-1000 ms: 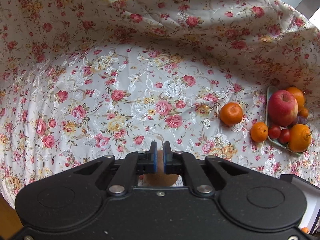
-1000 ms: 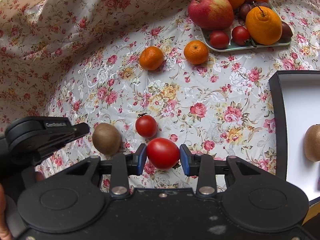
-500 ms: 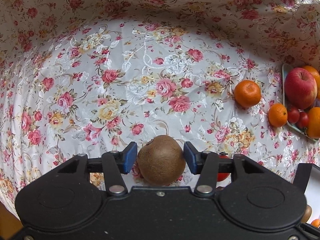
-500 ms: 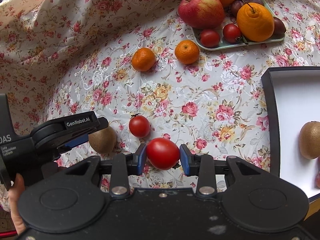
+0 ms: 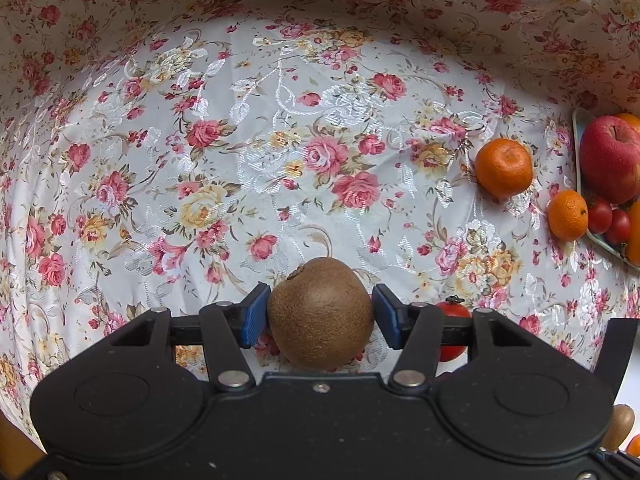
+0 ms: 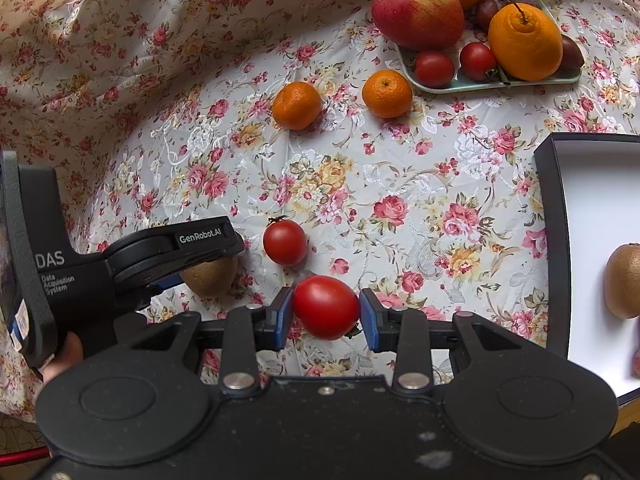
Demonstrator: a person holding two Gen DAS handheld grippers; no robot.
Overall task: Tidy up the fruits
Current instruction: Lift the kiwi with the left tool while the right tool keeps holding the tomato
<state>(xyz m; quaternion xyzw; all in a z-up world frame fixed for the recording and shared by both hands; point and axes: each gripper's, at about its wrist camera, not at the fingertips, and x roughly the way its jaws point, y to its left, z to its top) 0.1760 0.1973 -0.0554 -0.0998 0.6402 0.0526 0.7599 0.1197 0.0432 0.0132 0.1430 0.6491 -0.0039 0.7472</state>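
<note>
Left wrist view shows the kiwi point(image 5: 320, 314) centred between the left gripper point(image 5: 320, 314)'s just-widened jaws, pads beside it, not yet clamped

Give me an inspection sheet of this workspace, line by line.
Surface: floral tablecloth, wrinkled, rising at the back.
Job's things: small tomato and two mandarins lie on the cloth; green tray holds apple, oranges, tray tomatoes and plums; black box holds a second kiwi.
Clutter: nothing seen.
Grippers: left gripper open, jaws just opening, kiwi between them; right gripper shut on large tomato.
Cables: red cable, lower left edge.
Surroundings: hand holding the left gripper.
</note>
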